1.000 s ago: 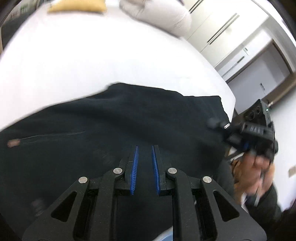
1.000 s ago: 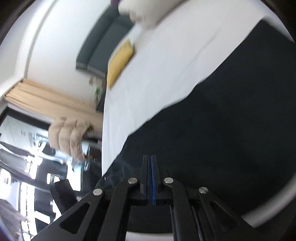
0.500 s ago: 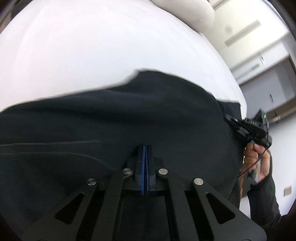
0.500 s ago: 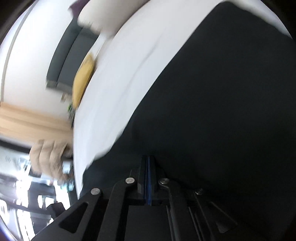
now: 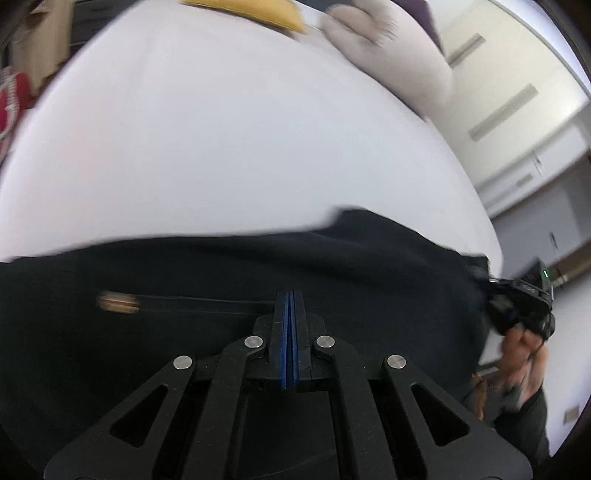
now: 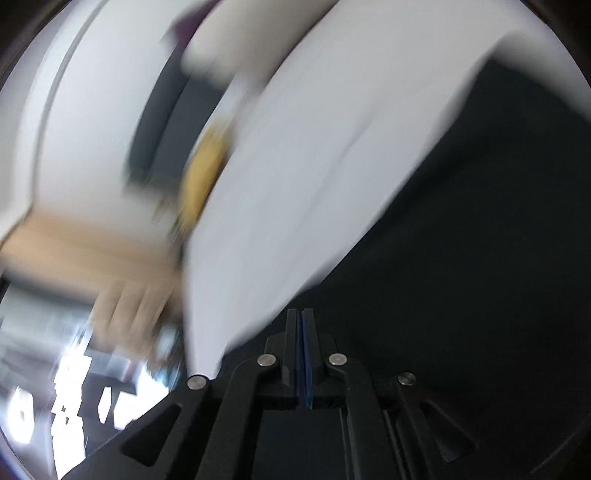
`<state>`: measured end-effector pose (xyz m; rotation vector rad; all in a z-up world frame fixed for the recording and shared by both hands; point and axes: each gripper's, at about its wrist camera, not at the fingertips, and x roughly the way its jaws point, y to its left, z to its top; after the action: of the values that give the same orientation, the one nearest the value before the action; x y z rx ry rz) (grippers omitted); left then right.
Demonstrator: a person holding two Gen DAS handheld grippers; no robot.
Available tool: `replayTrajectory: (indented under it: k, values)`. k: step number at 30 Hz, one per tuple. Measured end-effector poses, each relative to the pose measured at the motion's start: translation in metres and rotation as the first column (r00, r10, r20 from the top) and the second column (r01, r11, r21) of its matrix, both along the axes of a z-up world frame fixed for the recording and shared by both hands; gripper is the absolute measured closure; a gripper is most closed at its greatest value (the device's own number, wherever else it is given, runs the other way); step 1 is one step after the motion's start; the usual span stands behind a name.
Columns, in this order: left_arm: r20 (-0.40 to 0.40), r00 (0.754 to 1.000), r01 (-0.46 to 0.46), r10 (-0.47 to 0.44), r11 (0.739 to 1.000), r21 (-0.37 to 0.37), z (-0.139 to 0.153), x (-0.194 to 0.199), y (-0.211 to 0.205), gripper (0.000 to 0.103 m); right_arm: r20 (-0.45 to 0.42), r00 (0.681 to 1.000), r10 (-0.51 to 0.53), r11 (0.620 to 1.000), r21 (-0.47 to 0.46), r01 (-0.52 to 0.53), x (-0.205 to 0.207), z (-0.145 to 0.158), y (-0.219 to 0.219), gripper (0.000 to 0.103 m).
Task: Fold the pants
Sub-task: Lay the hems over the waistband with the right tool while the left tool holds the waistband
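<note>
Black pants (image 5: 221, 280) lie spread across the near part of a white bed (image 5: 221, 129). My left gripper (image 5: 289, 295) is shut, its blue pads pressed together low on the cloth beside a pocket seam with a small tan tag (image 5: 116, 302). At the pants' right end a hand (image 5: 521, 354) holds my right gripper (image 5: 517, 295), and the cloth's corner draws up to it. In the right wrist view the right gripper (image 6: 302, 314) sits at the pants' (image 6: 480, 258) edge. Its jaws are opening by a sliver, the pads still nearly together on the cloth.
A yellow cushion (image 5: 251, 11) and a white pillow (image 5: 399, 48) lie at the bed's far end. White cupboard doors (image 5: 517, 92) stand beyond the bed on the right. The right wrist view is blurred; it shows the sheet (image 6: 295, 147) and the cushion (image 6: 205, 173).
The left gripper closed onto the pants and has pulled back, so more white sheet shows beyond the cloth. The right wrist view swung and blurred, its pads staying nearly together.
</note>
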<state>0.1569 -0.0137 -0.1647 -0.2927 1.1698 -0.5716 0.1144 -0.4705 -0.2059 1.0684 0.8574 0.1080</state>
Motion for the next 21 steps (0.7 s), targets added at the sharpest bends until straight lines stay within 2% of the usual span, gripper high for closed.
replayTrajectory:
  k: [2,3,5,6,7,8,11,13,15,18,20,21]
  values:
    - [-0.025,0.998,0.050,-0.051,0.998,-0.035,-0.007,-0.006,-0.025,0.103,-0.009,0.993,0.121,0.992,0.039,-0.121,0.021,-0.016,0.057,0.098]
    - [-0.034,0.997,0.069,-0.071,0.997,-0.036,-0.006,0.000,-0.053,0.103,-0.022,0.983,0.183,0.981,0.064,-0.181,0.034,-0.028,0.088,0.098]
    - [-0.059,0.995,0.077,-0.076,0.997,0.002,-0.022,0.003,-0.063,0.103,-0.066,0.972,0.223,0.974,0.065,-0.219,0.043,-0.044,0.110,0.102]
    - [-0.070,0.995,0.064,-0.065,0.998,-0.018,-0.025,0.005,-0.061,0.103,-0.104,0.972,0.209,0.977,0.064,-0.203,0.047,-0.056,0.107,0.103]
    - [-0.075,0.996,0.048,-0.050,0.998,-0.038,-0.026,0.008,-0.056,0.103,-0.092,0.978,0.189,0.978,0.103,-0.179,0.043,-0.061,0.098,0.103]
    - [-0.065,0.997,0.027,-0.029,0.999,-0.028,-0.025,0.011,-0.050,0.103,-0.076,0.987,0.140,0.983,0.126,-0.130,0.039,-0.064,0.076,0.103]
    - [-0.053,0.998,-0.018,0.017,1.000,-0.019,-0.026,0.022,-0.034,0.103,-0.061,0.998,0.008,0.995,0.098,-0.002,0.021,-0.060,0.018,0.103]
    - [-0.064,0.997,-0.056,0.053,0.997,-0.056,-0.031,0.029,-0.021,0.103,-0.054,0.988,-0.145,0.983,0.108,0.150,0.007,-0.061,-0.043,0.103]
    - [-0.078,0.995,-0.074,0.066,0.991,-0.110,-0.037,0.033,-0.011,0.103,-0.036,0.957,-0.287,0.952,0.096,0.289,-0.014,-0.061,-0.098,0.103]
    - [-0.061,0.997,-0.062,0.054,0.990,-0.129,-0.039,0.029,-0.002,0.103,-0.026,0.905,-0.425,0.903,0.063,0.426,-0.038,-0.059,-0.156,0.103]
    - [-0.055,0.997,-0.060,0.053,0.989,-0.135,-0.044,0.028,0.002,0.103,-0.010,0.880,-0.474,0.879,0.043,0.474,-0.056,-0.054,-0.184,0.103]
    - [-0.055,0.997,-0.060,0.053,0.988,-0.142,-0.036,0.027,-0.012,0.103,-0.005,0.858,-0.513,0.858,0.027,0.513,-0.069,-0.052,-0.201,0.103]
